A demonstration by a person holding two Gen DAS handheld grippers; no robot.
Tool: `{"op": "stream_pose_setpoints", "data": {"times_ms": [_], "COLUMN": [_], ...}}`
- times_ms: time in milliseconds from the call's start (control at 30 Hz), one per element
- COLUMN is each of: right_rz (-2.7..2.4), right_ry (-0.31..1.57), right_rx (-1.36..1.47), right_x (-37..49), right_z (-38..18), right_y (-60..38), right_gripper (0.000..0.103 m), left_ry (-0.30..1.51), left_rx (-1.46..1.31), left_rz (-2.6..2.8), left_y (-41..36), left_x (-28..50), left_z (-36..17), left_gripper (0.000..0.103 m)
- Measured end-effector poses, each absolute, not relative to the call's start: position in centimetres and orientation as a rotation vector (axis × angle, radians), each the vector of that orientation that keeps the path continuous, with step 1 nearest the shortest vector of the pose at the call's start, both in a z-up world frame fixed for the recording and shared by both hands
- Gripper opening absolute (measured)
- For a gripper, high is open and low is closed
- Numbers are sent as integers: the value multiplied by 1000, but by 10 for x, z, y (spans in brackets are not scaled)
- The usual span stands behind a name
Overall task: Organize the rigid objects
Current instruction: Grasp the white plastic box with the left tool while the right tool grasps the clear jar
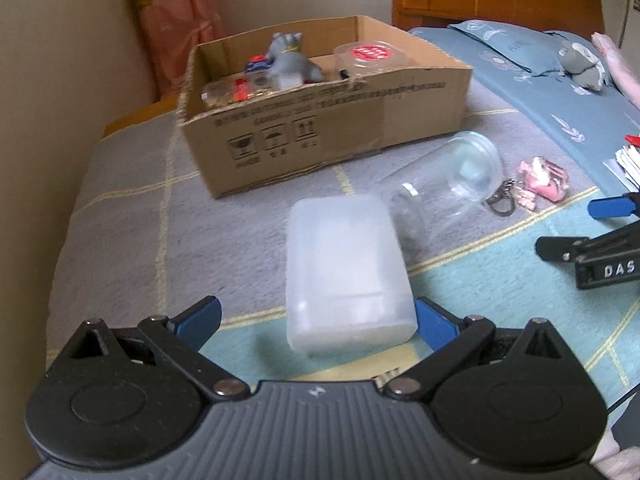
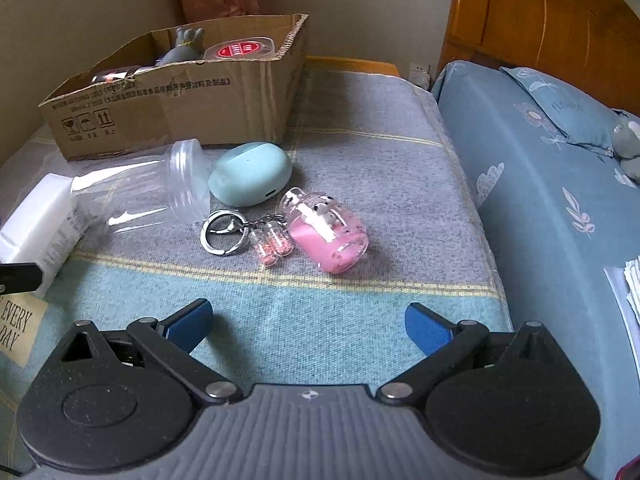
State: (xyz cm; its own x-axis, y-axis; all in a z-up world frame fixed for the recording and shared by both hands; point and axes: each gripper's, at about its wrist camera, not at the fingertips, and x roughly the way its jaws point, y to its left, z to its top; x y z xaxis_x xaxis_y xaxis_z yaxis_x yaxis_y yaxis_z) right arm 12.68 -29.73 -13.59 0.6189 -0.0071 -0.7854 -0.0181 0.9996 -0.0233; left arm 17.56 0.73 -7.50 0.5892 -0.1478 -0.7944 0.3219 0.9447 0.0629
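A white translucent plastic box lies on the bed blanket between the open fingers of my left gripper; the right finger looks close to its side. It also shows in the right wrist view. A clear jar lies on its side behind it, also seen from the right. A pink keychain charm with a ring, and a teal case, lie ahead of my open, empty right gripper. The cardboard box at the back holds a grey toy and a red-lidded container.
The blanket covers a bed beside a blue quilt with a pillow and a grey plush. A wooden headboard stands behind. Papers lie at the right. A wall runs along the left.
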Motion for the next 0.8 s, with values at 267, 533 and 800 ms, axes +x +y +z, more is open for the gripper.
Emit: {"op": "stream_pose_setpoints", "data": {"times_ms": [267, 533, 800], "right_rz": [-46, 0, 228], "right_ry": [925, 886, 793], "right_rx": [14, -6, -5], "right_x": [136, 135, 124], "right_z": [-131, -117, -96], "right_y": [-304, -296, -264], "right_gripper": [103, 103, 103], "left_ry": [904, 908, 885], "left_rx": [160, 117, 123], "left_rz": [-190, -116, -84], "left_y": [37, 56, 70], "left_x": [182, 194, 206], "left_z": [-78, -81, -83], "left_gripper": [101, 101, 101]}}
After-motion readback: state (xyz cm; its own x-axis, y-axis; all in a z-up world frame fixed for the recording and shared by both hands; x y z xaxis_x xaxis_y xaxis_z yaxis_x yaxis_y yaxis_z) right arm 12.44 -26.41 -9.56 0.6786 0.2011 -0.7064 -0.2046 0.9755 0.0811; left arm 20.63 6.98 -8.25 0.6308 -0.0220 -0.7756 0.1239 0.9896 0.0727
